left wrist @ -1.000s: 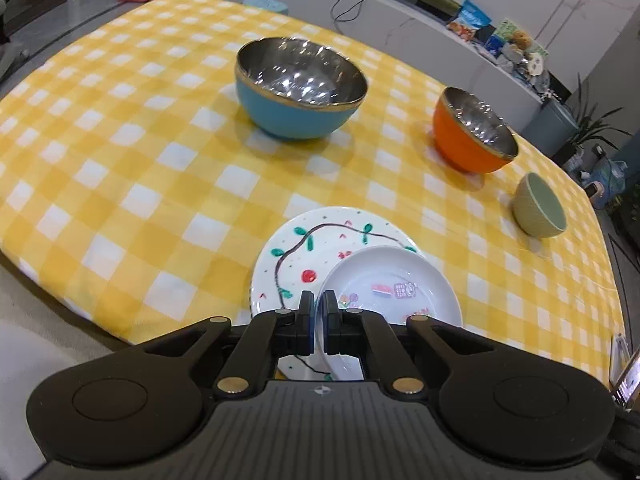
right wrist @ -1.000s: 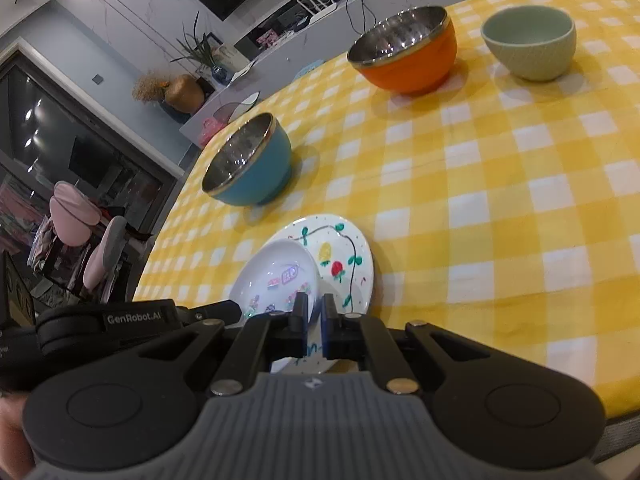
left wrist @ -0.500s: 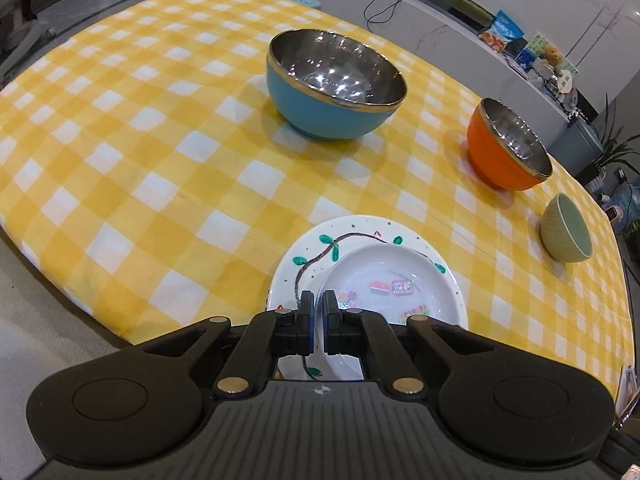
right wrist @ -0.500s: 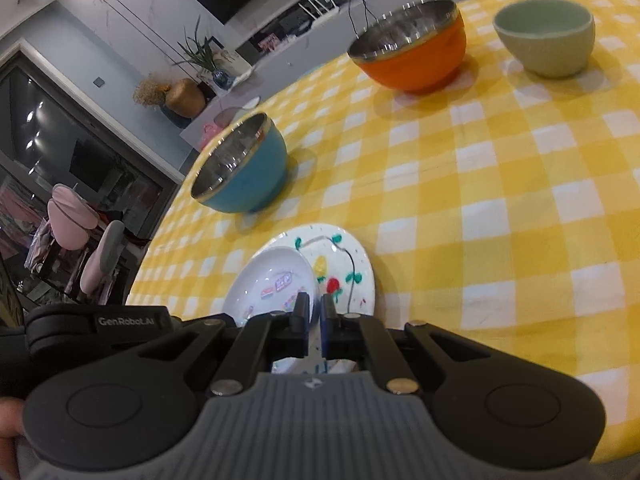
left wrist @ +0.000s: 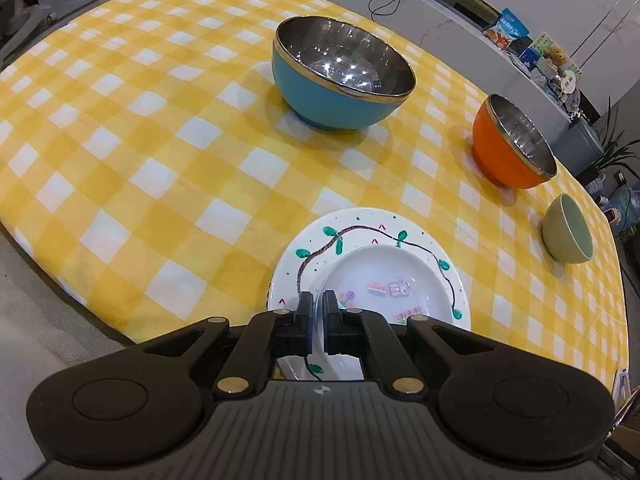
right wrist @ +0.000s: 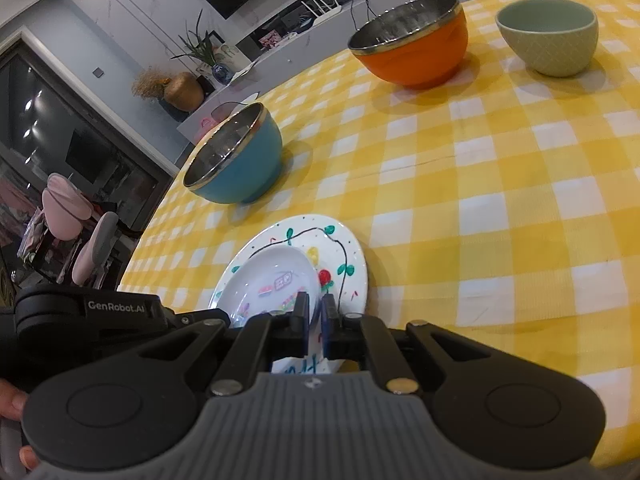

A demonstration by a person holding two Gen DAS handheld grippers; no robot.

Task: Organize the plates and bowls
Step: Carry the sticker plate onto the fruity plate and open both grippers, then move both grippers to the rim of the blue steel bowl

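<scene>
Stacking step in hand, by the look of it: small white plate [left wrist: 384, 280] sitting inside the vine-painted plate [left wrist: 320, 248] at the near edge of the gingham-covered bench [left wrist: 160, 140]; left tool [left wrist: 318, 312] nipped nearly together on the small plate's near rim; right tool [right wrist: 311, 312] likewise pinched on the painted plate's rim; next, probably letting go and gathering the blue bowl [left wrist: 340, 76], orange bowl [left wrist: 512, 144] and green bowl [left wrist: 566, 230].
</scene>
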